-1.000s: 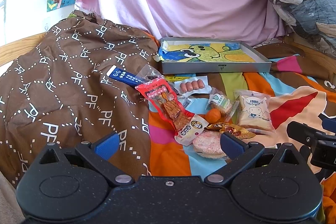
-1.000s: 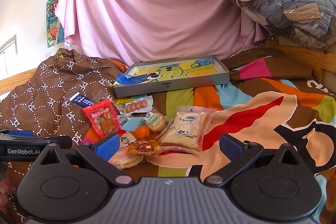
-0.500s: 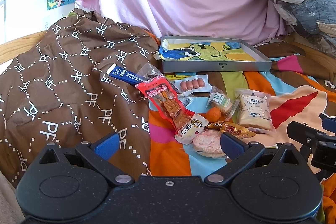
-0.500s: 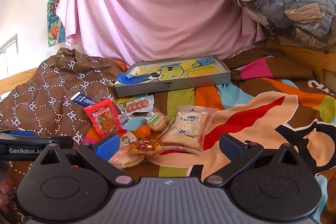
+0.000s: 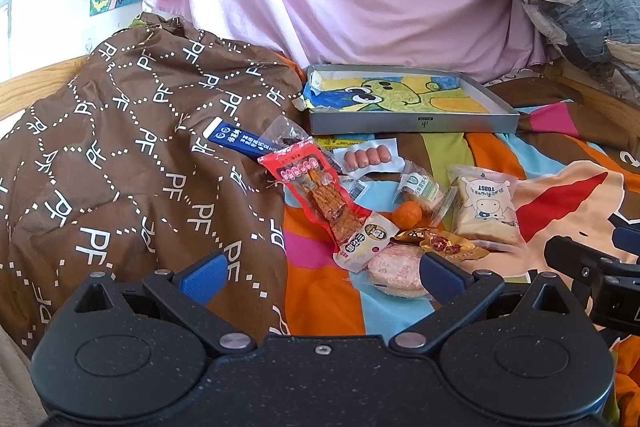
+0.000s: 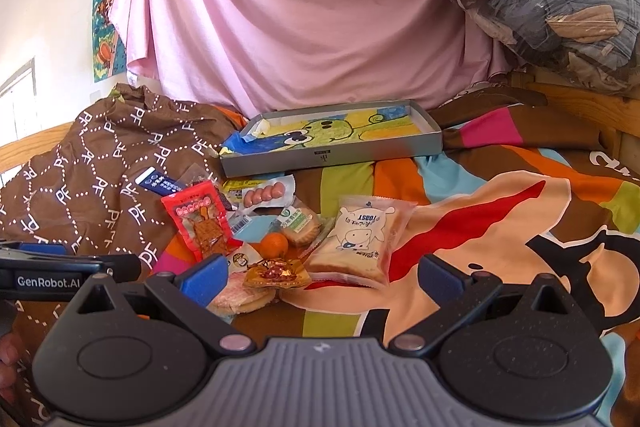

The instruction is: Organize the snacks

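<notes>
Fingers of left gripper (image 5: 320, 273) and right gripper (image 6: 320, 273) spread wide, empty, near snack pile (image 5: 400, 203).

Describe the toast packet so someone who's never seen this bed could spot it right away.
Find the grey tray at the back of the striped bedspread; the snack pile lies in front of it. The toast packet sits at the pile's right edge, beside the orange. It is the only clear wrapper with a cartoon cow and the word TOAST, showing sliced bread inside.
</notes>
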